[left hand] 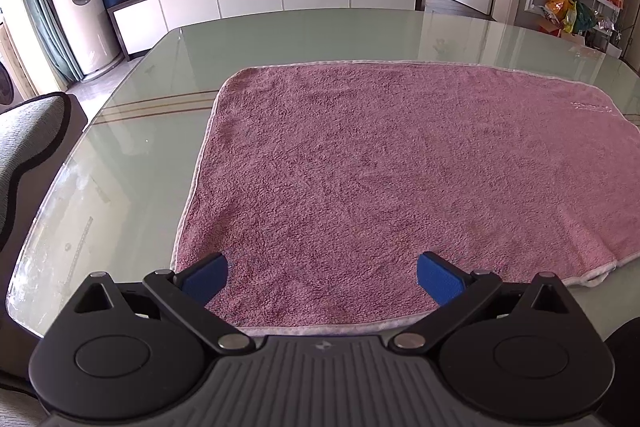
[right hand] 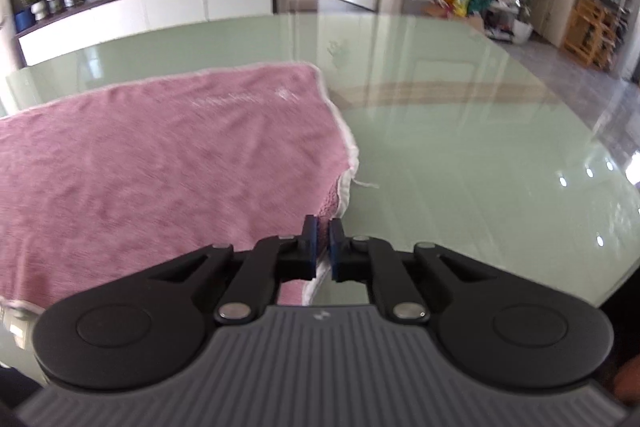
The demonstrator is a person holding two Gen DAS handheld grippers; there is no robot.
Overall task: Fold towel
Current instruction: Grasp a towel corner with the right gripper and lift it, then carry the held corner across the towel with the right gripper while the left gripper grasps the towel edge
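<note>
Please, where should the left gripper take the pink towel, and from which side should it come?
Probably the near left corner of the pink towel. The left gripper is open above the near hem, and that corner lies flat on the glass table, with bare glass left of it. Coming from the near edge, one finger could slide under the white hem.

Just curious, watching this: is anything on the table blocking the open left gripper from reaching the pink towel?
Nothing visible. The left gripper hangs open right over the towel at its near edge, and the glass table around it looks bare.
</note>
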